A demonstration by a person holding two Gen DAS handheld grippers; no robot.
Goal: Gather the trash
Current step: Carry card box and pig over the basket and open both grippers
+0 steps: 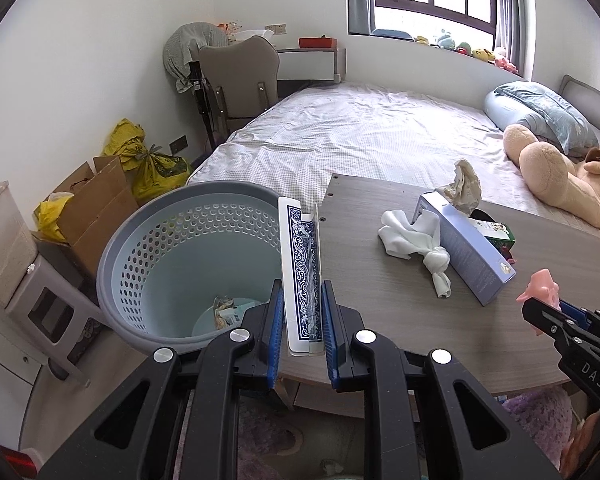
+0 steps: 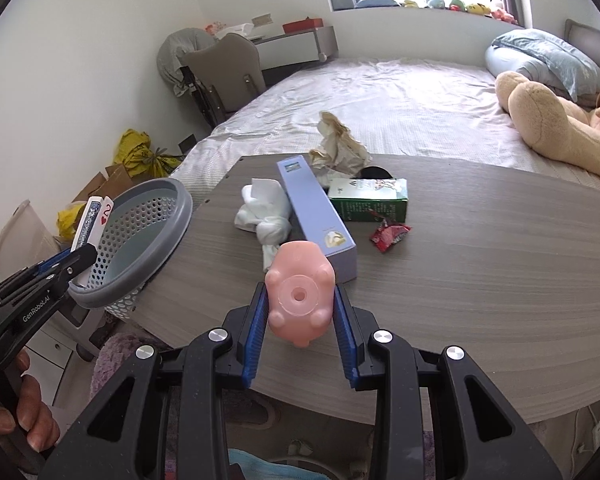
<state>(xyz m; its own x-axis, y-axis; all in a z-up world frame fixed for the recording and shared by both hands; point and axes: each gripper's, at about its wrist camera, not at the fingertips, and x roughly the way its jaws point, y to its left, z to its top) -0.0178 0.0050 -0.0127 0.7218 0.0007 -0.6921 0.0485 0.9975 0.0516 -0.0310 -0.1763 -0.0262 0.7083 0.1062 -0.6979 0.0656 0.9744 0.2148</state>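
Playing cards [image 1: 302, 276] clamped in left claw [image 1: 302, 312]; right claw [image 2: 300, 308] grips pig toy [image 2: 300, 294].

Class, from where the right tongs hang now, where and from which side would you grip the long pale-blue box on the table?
Grip the long pale-blue box across its narrow width near the end facing us, coming from above. It lies flat; the white cloth presses its left side further back, and the green carton crowds the far right.

Blue scrollwork pattern with a white border on the playing cards [image 1: 302, 276], a red two of hearts showing on their face. Pale pink toy pig [image 2: 300, 294]. Grey-rimmed, light blue perforated basket [image 1: 148, 256]. Lavender box [image 2: 318, 208], green carton [image 2: 370, 200], red wrapper [image 2: 390, 235], white cloth [image 2: 266, 216], grey woodgrain table [image 2: 480, 272].
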